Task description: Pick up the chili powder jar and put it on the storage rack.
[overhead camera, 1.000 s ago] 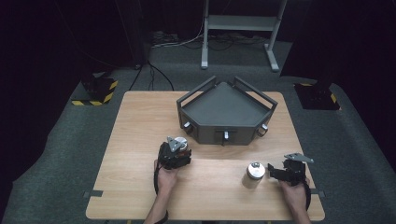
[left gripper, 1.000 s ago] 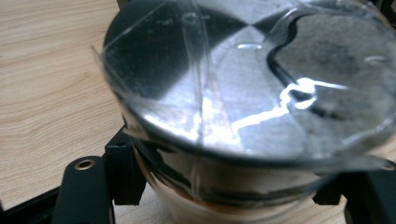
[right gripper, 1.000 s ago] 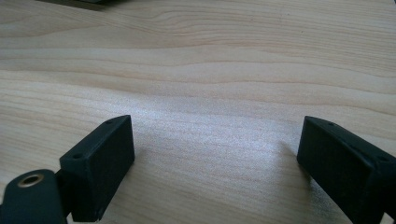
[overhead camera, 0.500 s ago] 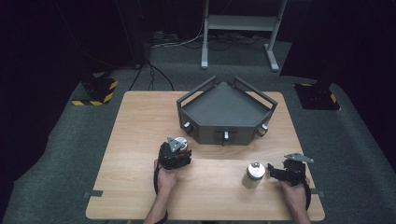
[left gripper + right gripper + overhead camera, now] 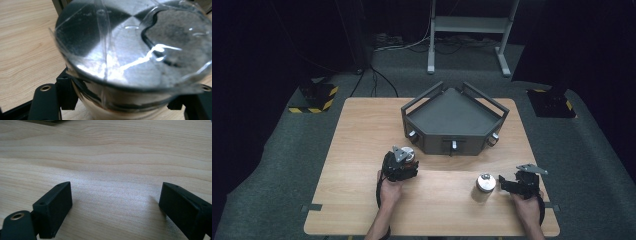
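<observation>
Nothing moved: left claw [image 5: 404, 159] clamped round shiny metal cylinder [image 5: 130, 50], right claw [image 5: 115, 207] apart over grainy wooden table [image 5: 112, 157].

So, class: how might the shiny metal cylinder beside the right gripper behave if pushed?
The metal cylinder stands upright on the wooden table, so it would probably slide or tip. Once tipped, its round side would likely let it roll. It looks solid, perhaps heavy for its size.

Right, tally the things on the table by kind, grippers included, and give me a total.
Metal cylinders: 2, one standing near the right gripper, one clamped in the left gripper.
Dark grey trays: 1.
Handheld grippers: 2, left gripper and right gripper.
Total: 5.
</observation>
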{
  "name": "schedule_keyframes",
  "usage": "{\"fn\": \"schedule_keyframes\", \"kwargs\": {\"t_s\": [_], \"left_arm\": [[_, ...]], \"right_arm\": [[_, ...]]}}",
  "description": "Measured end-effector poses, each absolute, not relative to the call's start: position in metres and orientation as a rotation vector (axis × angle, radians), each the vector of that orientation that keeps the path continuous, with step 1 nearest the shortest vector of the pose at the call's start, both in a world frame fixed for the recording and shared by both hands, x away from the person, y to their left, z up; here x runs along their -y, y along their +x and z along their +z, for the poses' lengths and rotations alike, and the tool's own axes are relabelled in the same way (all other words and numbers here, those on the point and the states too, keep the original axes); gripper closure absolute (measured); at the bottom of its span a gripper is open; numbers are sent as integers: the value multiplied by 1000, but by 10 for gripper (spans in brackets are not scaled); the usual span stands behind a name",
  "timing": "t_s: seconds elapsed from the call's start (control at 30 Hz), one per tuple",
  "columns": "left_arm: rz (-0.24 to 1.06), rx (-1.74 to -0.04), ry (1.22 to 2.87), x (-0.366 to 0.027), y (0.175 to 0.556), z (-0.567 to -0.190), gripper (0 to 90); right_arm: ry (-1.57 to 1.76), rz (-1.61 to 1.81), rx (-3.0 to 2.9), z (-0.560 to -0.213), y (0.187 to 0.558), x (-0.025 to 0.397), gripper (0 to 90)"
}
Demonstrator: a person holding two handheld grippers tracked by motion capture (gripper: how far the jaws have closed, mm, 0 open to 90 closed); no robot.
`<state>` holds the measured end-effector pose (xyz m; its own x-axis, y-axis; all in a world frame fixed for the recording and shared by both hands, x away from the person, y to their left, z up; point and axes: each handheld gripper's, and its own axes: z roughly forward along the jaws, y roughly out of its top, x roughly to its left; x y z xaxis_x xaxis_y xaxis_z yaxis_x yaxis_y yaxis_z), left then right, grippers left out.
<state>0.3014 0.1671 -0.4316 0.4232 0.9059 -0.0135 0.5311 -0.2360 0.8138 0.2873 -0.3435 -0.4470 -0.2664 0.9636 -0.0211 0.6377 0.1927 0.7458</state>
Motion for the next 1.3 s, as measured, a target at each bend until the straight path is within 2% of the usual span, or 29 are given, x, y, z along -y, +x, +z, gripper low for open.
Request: {"fn": "schedule_keyframes", "kwargs": {"t_s": [0.8,1.3], "left_arm": [[516,-1069,2003,-163,311,-391,302],[468,-1010,2011,-162,318,-370,302]], "right_arm": [[1492,868,-1979,-447,287,344,114],[1496,871,-1977,-447,287,344,114]]}}
